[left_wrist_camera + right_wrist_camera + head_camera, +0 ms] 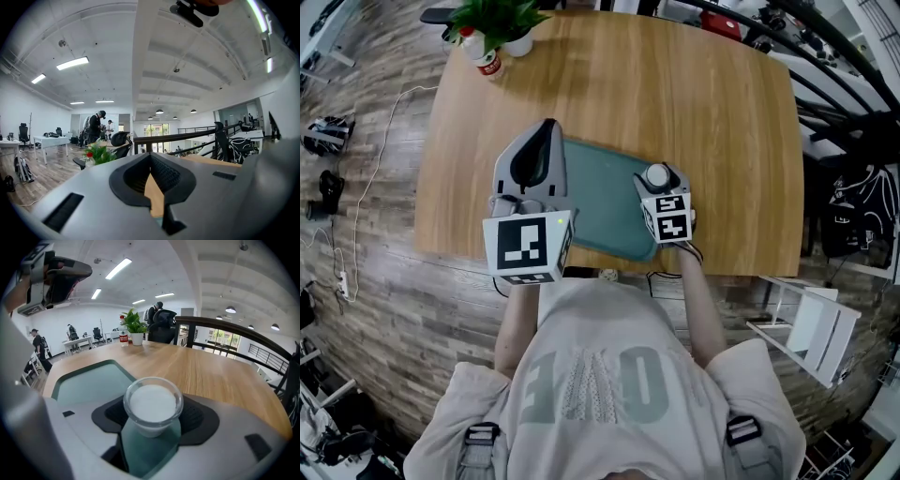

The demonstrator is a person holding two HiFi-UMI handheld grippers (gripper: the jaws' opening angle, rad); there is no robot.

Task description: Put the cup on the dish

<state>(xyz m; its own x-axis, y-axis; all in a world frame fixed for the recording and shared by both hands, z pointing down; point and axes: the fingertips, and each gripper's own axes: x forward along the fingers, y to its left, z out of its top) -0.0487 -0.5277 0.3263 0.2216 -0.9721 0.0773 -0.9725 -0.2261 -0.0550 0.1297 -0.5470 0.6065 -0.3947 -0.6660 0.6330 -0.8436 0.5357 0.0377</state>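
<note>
The person's grey shirt (600, 375) fills the bottom of the head view. Beyond it stands the wooden table (722, 122), with the green dish (600, 202) at its near edge. The left gripper (546, 131) is raised over the dish's left end, its jaws drawn together on nothing. The right gripper (659, 180) clenches the small clear cup (152, 404) over the dish's right end; whether the cup touches the dish is unclear.

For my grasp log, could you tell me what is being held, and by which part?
The right gripper holds the cup by its sides, below the rim; the left gripper holds nothing.
</note>
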